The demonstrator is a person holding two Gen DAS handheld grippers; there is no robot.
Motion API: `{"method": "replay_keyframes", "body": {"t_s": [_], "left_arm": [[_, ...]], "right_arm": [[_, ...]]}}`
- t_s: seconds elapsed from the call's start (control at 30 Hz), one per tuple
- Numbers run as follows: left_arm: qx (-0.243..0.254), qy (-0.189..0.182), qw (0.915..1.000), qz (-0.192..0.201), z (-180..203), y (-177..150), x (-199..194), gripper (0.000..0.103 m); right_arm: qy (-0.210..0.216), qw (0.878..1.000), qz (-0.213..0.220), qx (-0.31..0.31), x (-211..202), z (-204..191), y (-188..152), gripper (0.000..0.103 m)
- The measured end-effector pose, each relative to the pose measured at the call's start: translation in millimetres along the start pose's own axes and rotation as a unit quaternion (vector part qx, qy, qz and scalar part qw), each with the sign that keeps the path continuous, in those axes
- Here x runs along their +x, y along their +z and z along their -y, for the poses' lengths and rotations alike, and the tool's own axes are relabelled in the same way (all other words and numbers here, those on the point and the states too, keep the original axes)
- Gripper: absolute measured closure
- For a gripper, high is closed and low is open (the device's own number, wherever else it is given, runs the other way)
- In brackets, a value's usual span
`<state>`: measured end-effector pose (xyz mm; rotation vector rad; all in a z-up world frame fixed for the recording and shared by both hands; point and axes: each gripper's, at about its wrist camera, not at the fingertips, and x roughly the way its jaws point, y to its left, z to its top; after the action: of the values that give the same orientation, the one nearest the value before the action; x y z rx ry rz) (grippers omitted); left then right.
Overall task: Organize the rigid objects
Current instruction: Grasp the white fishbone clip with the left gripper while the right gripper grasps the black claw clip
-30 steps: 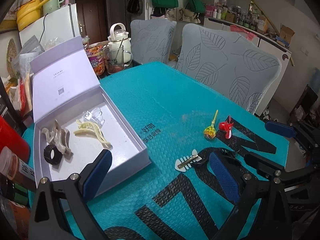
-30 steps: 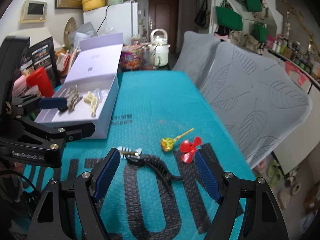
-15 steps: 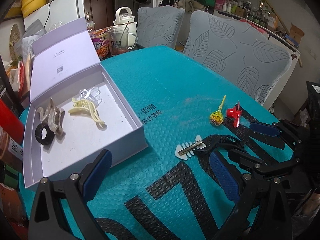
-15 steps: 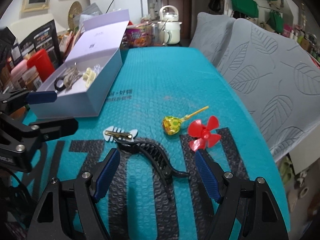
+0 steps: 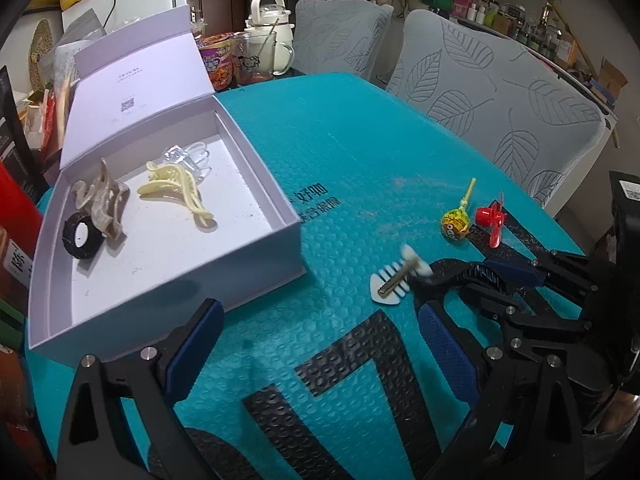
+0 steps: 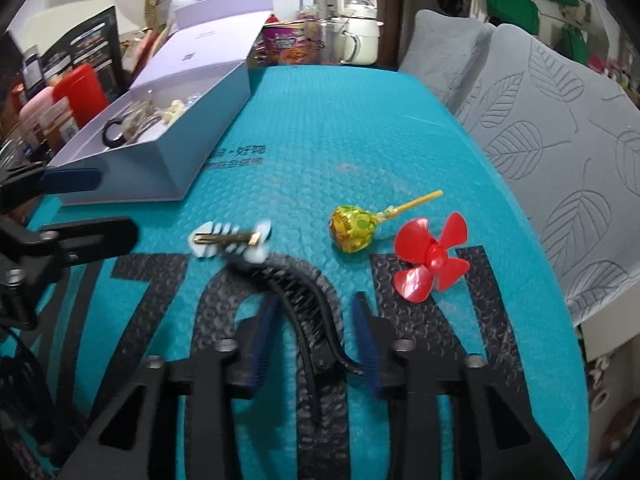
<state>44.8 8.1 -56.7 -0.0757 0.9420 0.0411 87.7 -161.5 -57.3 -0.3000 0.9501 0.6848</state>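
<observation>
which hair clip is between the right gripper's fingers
The black claw clip, lying on the mat between the right hand-held gripper fingers; the white fishbone clip lies ahead of it.

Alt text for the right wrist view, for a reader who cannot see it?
The right hand-held gripper straddles a black hair claw lying on a teal table mat. Beyond it lie a white fishbone clip, a lollipop and a red propeller; an open white box sits far left.
</observation>
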Motion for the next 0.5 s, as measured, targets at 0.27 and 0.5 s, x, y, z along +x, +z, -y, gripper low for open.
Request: {"method": "replay_keyframes", "body": {"t_s": [0.27, 0.5], "left_arm": [[-0.006, -0.015, 0.9999, -0.006, 14.6, -1.1, 8.7, 0.003], [0.030, -0.025, 0.9992, -0.007, 32.1, -0.4, 18.6, 0.003]], "right_arm": [[-0.011, 0.999, 0.003, 0.038, -17.2, 18.0, -20.4, 0.083], [-0.025, 0.995, 0.009, 0.094, -30.0, 43.0, -36.7, 0.083]]}}
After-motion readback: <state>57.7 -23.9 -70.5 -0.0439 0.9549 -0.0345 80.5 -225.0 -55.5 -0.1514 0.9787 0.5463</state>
